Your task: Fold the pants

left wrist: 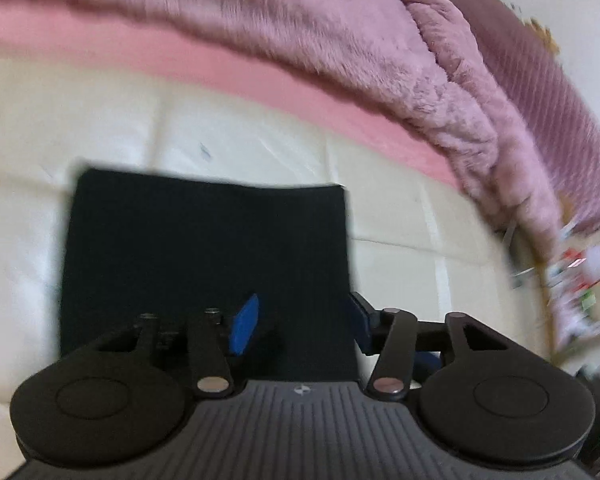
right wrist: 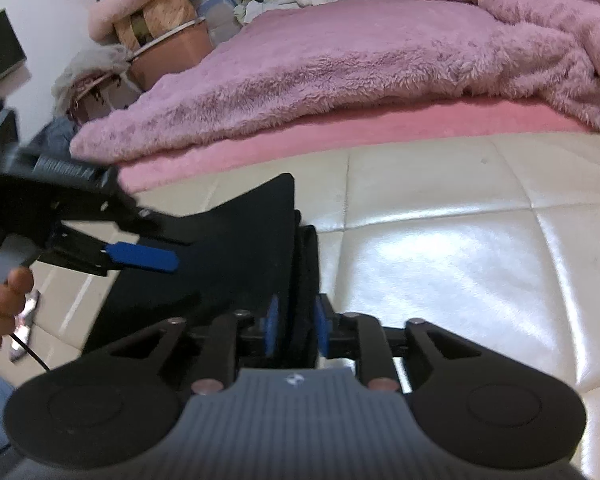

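Note:
The black pants (left wrist: 204,248) lie folded into a rough rectangle on a cream quilted surface (left wrist: 220,132). In the left wrist view my left gripper (left wrist: 300,322) is open, its blue pads spread wide just above the near edge of the pants. In the right wrist view my right gripper (right wrist: 296,330) is shut on a thick folded edge of the pants (right wrist: 236,256), the cloth pinched between its blue pads. The left gripper (right wrist: 140,258), held by a hand, shows at the left of that view over the pants.
A fluffy pink blanket (right wrist: 340,60) over a pink sheet (right wrist: 300,132) lies behind the cream surface (right wrist: 460,240). Baskets, bags and clutter (right wrist: 160,20) stand at the far left. A purple headboard (left wrist: 540,92) and shelves are at the right in the left wrist view.

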Demonstrator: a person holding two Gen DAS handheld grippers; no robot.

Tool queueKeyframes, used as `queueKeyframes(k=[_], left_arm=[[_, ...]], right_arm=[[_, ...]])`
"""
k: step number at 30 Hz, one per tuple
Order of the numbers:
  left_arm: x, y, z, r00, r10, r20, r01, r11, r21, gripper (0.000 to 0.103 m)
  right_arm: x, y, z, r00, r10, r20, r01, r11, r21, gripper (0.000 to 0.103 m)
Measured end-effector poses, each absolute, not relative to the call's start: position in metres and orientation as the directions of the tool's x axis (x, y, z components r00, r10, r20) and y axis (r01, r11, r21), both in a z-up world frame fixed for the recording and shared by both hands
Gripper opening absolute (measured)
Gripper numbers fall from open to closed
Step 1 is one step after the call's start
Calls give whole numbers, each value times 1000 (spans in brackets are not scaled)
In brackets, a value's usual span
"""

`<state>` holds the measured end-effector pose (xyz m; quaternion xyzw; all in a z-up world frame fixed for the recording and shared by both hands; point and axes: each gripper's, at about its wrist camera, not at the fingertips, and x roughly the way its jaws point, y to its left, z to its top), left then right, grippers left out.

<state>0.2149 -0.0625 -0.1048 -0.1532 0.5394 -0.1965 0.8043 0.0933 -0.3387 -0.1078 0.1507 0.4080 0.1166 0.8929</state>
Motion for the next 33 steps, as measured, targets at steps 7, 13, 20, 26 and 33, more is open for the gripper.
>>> queueKeyframes(k=[7,13,20,26,33], left_arm=[[178,-17,-102,462,-351,-814,200,936,-290,61],[160,22,-124,457,-385,-802,147,922,-359,42],[160,29,-119,482,-406,-776,179,913,-367,22],[164,13,-127,494,-395,-775,248,918,-310,16],[166,0,-156,481,-350,-804,254,933,-254,8]], right_arm=[[95,-344,-126,592,417,-689,-7,858,513,24],[104,-351,-150,556,498,-666,84,763,641,22],[104,-333,-106,610,488,-624,13,781,624,1],[100,-323,-93,596,373,-711,17,880,475,1],[103,-323,-140,576,297,-761,62,913,404,1]])
